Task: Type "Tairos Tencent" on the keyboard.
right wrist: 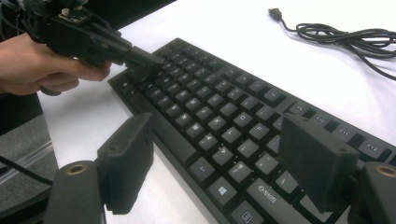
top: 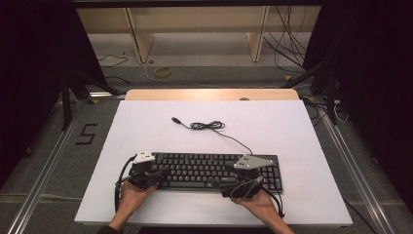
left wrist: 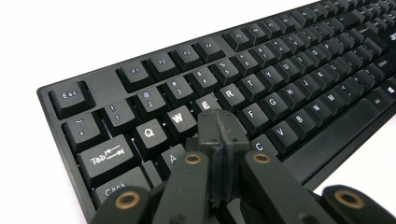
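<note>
A black keyboard (top: 214, 170) lies near the front of the white table top (top: 292, 122). Its cable (top: 207, 126) runs back in a loose coil to a free USB plug (top: 175, 119). My left gripper (top: 164, 173) reaches in over the keyboard's left end. In the left gripper view its jaws (left wrist: 217, 123) are shut together with nothing between them, tips low over the keys below W and E (left wrist: 205, 103). My right gripper (top: 217, 185) hovers at the keyboard's front edge, open wide (right wrist: 219, 158) above the keys (right wrist: 224, 135) near the Shift key. The left gripper (right wrist: 144, 63) also appears in the right gripper view.
The coiled cable (right wrist: 336, 35) and plug (right wrist: 275, 13) lie on the table behind the keyboard. Beyond the table stand wooden shelf legs (top: 139, 39), loose floor cables and a yellow ring (top: 163, 71). Metal rails run along both sides, and a "5" (top: 86, 134) marks the floor on the left.
</note>
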`<state>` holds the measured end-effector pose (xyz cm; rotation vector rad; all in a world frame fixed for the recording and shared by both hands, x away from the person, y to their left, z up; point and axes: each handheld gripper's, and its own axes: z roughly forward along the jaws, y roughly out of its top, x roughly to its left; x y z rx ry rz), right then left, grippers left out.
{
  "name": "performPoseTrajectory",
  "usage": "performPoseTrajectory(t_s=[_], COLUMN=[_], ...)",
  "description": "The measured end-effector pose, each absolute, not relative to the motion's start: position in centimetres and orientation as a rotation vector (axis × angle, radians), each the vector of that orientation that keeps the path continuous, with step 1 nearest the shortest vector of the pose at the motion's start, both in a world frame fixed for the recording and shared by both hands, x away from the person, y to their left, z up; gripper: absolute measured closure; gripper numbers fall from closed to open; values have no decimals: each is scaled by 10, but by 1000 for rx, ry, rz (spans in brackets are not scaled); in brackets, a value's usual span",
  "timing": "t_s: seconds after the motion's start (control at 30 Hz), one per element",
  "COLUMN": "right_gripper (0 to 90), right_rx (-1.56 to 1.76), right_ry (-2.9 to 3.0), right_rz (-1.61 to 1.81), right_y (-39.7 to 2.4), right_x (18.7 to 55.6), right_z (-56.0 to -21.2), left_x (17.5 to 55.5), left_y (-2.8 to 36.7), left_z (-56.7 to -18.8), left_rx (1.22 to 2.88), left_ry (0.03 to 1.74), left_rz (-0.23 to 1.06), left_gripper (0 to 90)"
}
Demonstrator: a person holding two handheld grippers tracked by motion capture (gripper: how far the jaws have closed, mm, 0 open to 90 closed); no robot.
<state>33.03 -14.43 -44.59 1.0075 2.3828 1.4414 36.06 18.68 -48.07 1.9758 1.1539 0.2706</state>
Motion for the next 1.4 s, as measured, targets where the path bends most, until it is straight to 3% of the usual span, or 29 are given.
performPoseTrajectory(t_s=[0.7,1.13,1.4], right_gripper=[277,277,282], right_rx=[1004,1008,1004], right_ry=[2390,2379,2382], right_rz=[1441,1447,1444], right_y=[-145,-145,-142], right_x=[326,327,328], right_z=[-447,-447,-448], left_x=[360,356,353], left_y=[185,189,192], left_z=[-483,-473,-468], left_rx=[1985,1933,1887], left_ry=[1155,1124,1107], left_rz=[291,292,267], left_gripper=[888,780,588])
